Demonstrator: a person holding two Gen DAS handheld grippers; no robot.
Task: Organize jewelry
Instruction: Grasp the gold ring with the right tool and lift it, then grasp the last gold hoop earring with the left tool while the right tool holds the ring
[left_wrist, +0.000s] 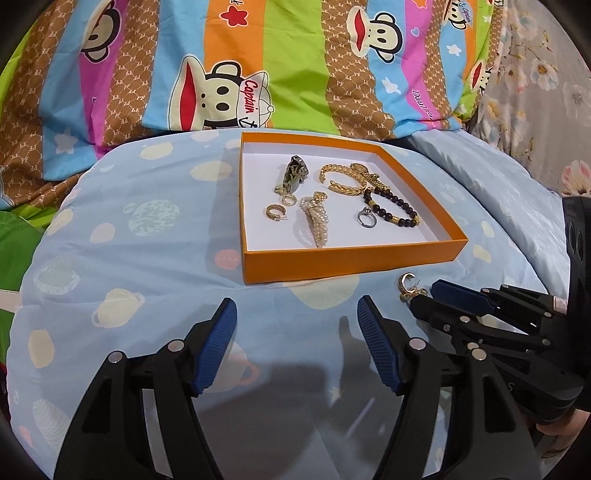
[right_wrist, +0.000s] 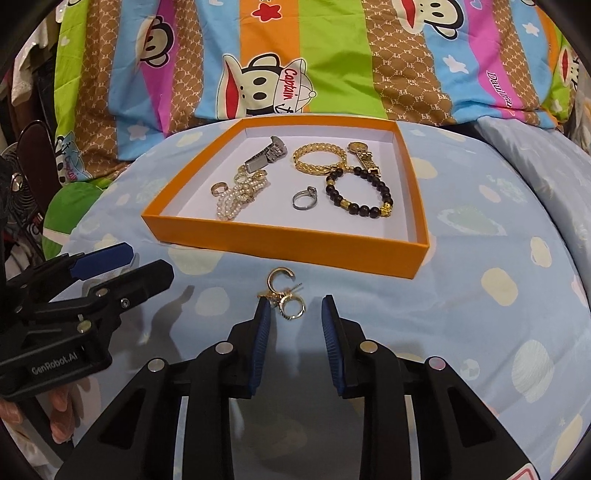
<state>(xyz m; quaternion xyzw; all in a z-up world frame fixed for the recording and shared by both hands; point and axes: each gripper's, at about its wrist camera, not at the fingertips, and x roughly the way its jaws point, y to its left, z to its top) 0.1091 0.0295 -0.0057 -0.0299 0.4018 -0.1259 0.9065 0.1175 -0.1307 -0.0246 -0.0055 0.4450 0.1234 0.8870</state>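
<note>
Black right gripper (right_wrist: 293, 306) with blue ribbed pads sits closest, low over the light blue bedcover with pale planet shapes (right_wrist: 480, 251). Its jaws are partly open. A small bunch of gold hoop earrings (right_wrist: 284, 295) lies on the cover at the fingertips. The left pad looks like it touches the bunch; the right pad stands apart from it, so nothing is squeezed.

One hoop is a thin open C with a post sticking out. Another is a small round ring with tiny bumps.

The bunch lies just in front of the flat orange cardboard box with a white inside (right_wrist: 280, 247), outside its near wall.

The black left gripper (left_wrist: 297, 310) with blue pads hangs wide open over bare cover and holds nothing. From its view, the earrings sit off to the right.
</note>
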